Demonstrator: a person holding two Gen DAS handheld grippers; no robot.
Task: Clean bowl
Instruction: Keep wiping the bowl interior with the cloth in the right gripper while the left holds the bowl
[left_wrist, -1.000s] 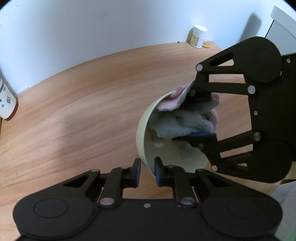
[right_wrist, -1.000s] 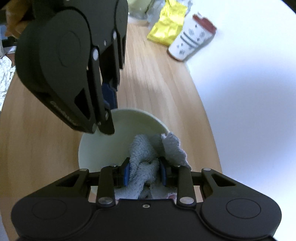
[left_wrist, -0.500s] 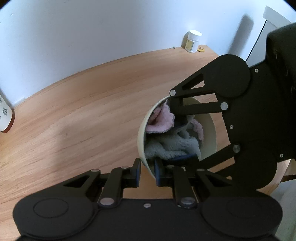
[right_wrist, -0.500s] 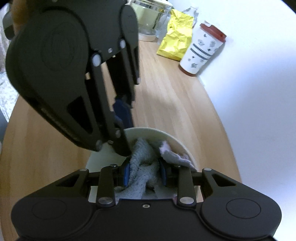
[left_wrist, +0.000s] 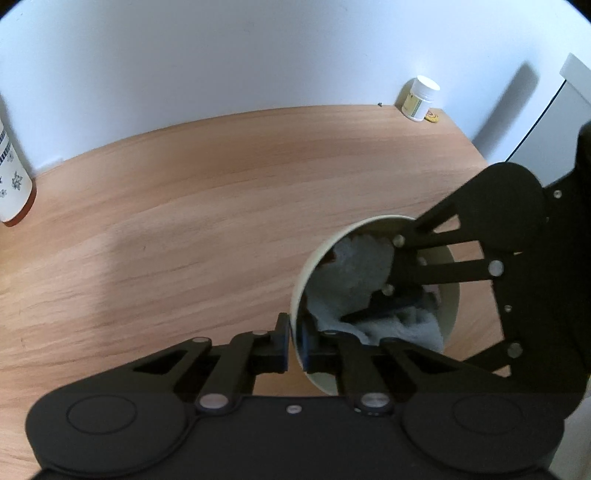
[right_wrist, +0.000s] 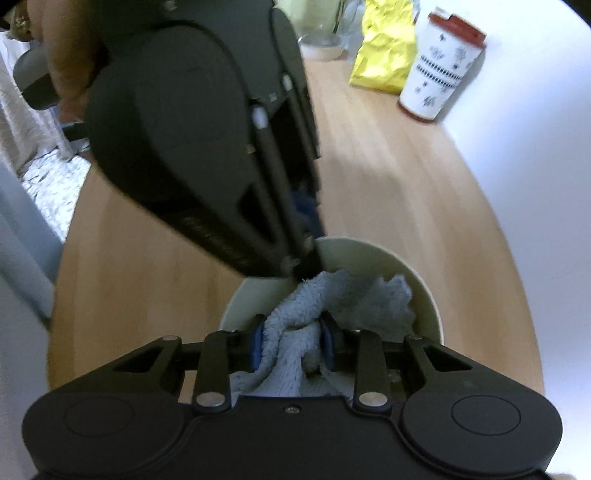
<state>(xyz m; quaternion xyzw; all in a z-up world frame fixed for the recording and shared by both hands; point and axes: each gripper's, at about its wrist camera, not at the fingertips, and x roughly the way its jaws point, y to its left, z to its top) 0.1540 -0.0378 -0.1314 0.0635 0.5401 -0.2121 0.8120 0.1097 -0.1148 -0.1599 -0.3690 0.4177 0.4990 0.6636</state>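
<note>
A cream bowl (left_wrist: 306, 266) is held tilted on its side above the wooden table. My left gripper (left_wrist: 294, 341) is shut on the bowl's near rim, one finger outside and one inside. In the right wrist view the bowl (right_wrist: 421, 291) sits just ahead, and my right gripper (right_wrist: 293, 345) is shut on a fluffy grey cloth (right_wrist: 354, 302). The cloth (left_wrist: 354, 266) is pressed inside the bowl, with the right gripper (left_wrist: 391, 306) reaching in from the right. The left gripper's body hides the bowl's far-left rim in the right wrist view.
A wooden table (left_wrist: 184, 206) runs to a white wall. A white jar (left_wrist: 419, 98) stands at the far right corner. A patterned cup with a red lid (right_wrist: 439, 62), a yellow bag (right_wrist: 384, 51) and a glass container (right_wrist: 325, 33) stand at the far end.
The right gripper has pushed the cloth deeper into the bowl and swept it round. The bowl has tilted and shifted right in the left wrist view. Both grips stay shut.
</note>
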